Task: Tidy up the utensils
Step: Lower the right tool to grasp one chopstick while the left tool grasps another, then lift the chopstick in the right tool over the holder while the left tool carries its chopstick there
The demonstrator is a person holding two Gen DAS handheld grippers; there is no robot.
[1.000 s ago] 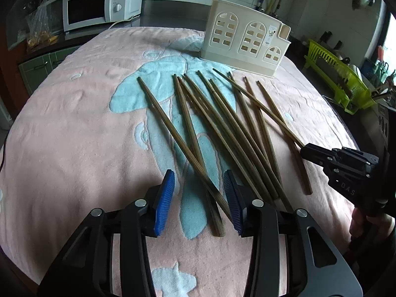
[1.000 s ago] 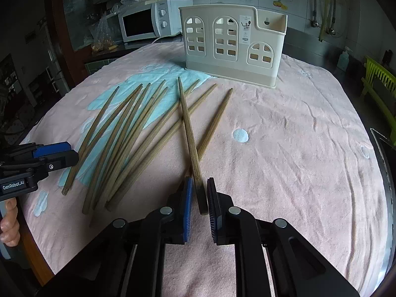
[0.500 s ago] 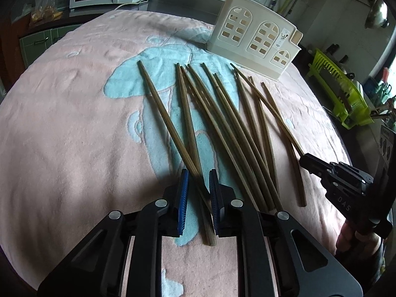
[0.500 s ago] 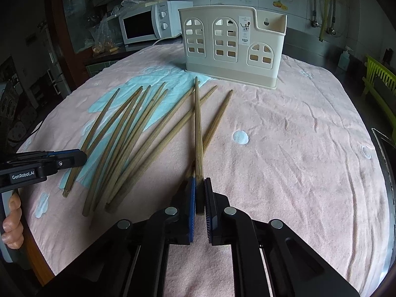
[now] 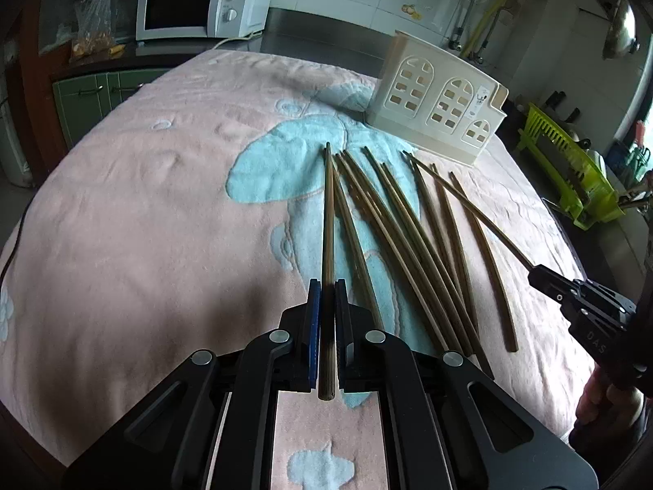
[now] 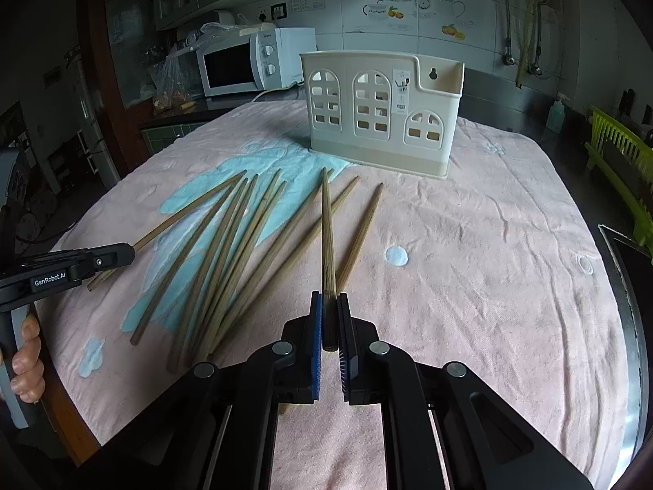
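Nearest each camera, both tongs are pinching one brown chopstick apiece: the left gripper [image 5: 325, 310] is clamping a chopstick [image 5: 327, 220] near its thick end, and the right gripper [image 6: 330, 318] is doing likewise with its stick [image 6: 327, 245]. Beyond them, loose chopsticks [image 6: 228, 253] are lying fanned across the pink towel [image 6: 469, 253]. Farther back, a cream holder [image 6: 381, 112] is standing upright. Only the right view is showing its hanging hole.
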